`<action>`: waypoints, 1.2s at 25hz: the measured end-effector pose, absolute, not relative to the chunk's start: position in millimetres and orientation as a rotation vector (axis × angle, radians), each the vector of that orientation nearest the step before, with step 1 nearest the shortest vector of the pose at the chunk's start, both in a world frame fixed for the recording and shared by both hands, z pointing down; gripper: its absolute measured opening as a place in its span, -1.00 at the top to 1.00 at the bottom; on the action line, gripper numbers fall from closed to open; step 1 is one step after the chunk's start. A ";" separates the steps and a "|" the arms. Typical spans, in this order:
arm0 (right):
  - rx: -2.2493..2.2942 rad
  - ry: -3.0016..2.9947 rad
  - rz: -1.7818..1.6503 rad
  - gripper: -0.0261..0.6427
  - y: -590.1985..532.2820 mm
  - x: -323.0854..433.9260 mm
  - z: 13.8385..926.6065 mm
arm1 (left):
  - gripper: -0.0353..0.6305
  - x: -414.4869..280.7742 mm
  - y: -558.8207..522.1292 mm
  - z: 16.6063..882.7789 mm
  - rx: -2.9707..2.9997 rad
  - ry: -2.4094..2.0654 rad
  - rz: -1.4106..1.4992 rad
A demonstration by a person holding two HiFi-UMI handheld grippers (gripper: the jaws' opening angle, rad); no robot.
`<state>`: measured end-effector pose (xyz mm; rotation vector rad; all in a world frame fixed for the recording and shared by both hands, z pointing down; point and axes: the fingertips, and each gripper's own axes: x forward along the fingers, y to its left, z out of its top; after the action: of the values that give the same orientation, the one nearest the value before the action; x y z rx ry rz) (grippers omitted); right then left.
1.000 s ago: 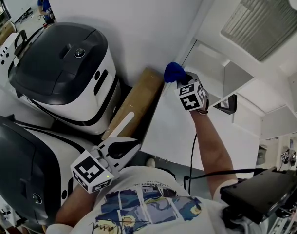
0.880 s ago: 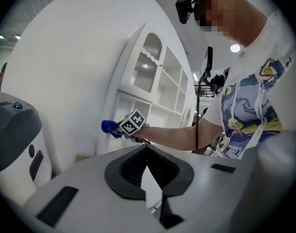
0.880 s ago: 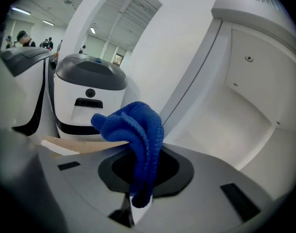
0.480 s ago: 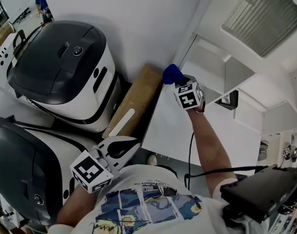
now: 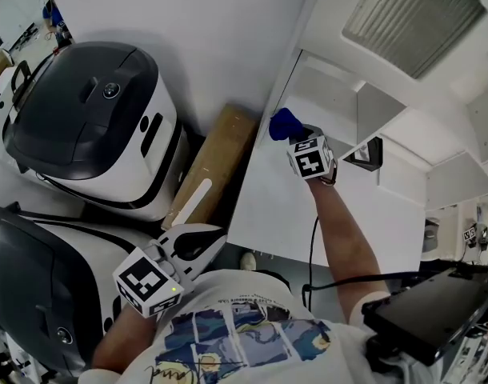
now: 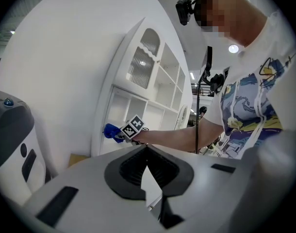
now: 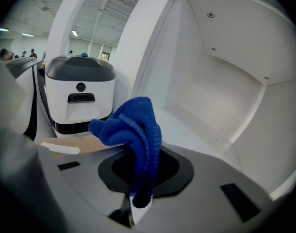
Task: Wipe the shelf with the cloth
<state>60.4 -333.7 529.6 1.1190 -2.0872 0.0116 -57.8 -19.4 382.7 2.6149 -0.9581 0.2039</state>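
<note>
Head view: the right tongs (image 5: 295,137) are clamped on the blue cloth (image 5: 284,123), which is bunched at the left front edge of an open compartment of the white shelf (image 5: 334,93), near its side wall; whether the cloth touches the wall cannot be told here. The left tongs (image 5: 214,239) hang low by the person's torso, well apart from the shelf, above a flattened cardboard box (image 5: 216,166) that leans between the shelf and two white-and-dark machines (image 5: 92,122). Left gripper view: the jaws stand together at their tips with nothing between them, and they point across at the cloth and the outstretched right arm, so this tool is judged idle. Right gripper view: the jaws are closed on a hanging fold of the cloth, the rest of it puffed up above them; the compartment floor lies just beyond and to the right, bare and white, and the cloth appears to be at the threshold, not yet on the floor. The step in hand is judged to be the approach to the first stroke. The next move calls for carrying the cloth inward and down until it presses on the compartment floor, then sweeping it sideways without loosening the clamp. Against the frame a second before, the right tongs and cloth have kept to the same edge of the shelf with only a slight shift, the left tongs have stayed put, and the head camera has swung to show more of the shelf
</note>
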 end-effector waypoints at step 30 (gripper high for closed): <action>1.398 -1.947 0.162 0.73 -318.0 246.5 534.1 | 0.86 29.1 -41.7 380.0 2.743 -0.702 0.305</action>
<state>246.5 -318.0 534.1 1.3982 -1.9467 0.1624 29.1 -41.7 380.0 2.7425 -0.7015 0.3050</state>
